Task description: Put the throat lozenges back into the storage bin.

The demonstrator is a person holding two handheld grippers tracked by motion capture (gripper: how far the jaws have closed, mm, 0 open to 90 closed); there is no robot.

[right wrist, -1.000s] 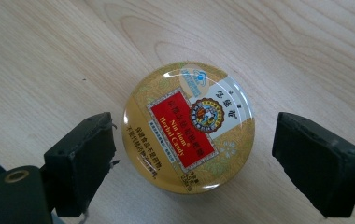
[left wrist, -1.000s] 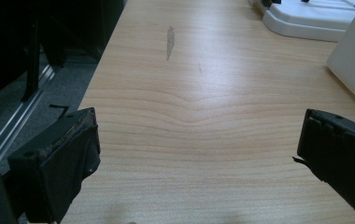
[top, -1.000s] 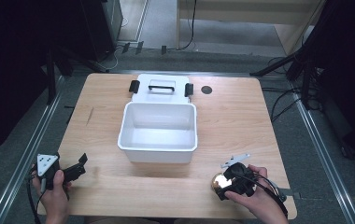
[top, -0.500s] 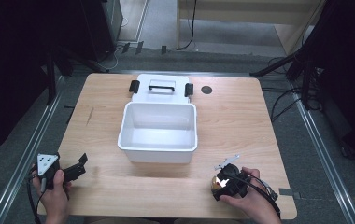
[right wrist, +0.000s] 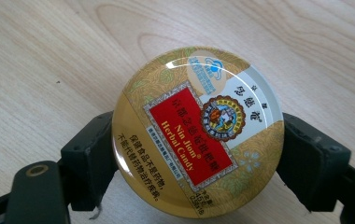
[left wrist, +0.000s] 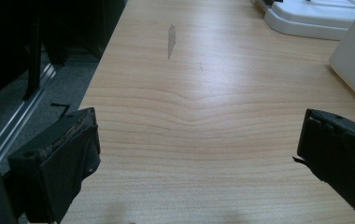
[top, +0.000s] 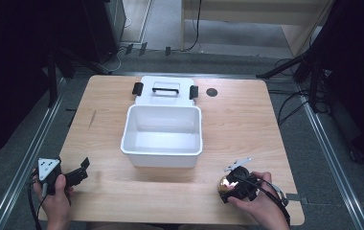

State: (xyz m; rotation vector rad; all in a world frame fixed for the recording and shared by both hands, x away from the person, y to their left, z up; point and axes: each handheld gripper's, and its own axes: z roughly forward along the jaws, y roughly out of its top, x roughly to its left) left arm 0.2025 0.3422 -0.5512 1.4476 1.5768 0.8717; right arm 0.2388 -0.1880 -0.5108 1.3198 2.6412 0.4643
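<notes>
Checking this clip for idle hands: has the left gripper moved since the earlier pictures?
No. In the high view the left gripper sits at the same spot near the table's front left corner, equally far from the white bin.

We've got a round gold candy tin (right wrist: 198,132), red label panel reading "Nin Jiom Herbal Candy", lid facing up, closed. It sits flat on the wooden table's (top: 247,124) near right corner, well apart from the white bin (top: 163,155), black jaws touching its rim on both sides.
</notes>
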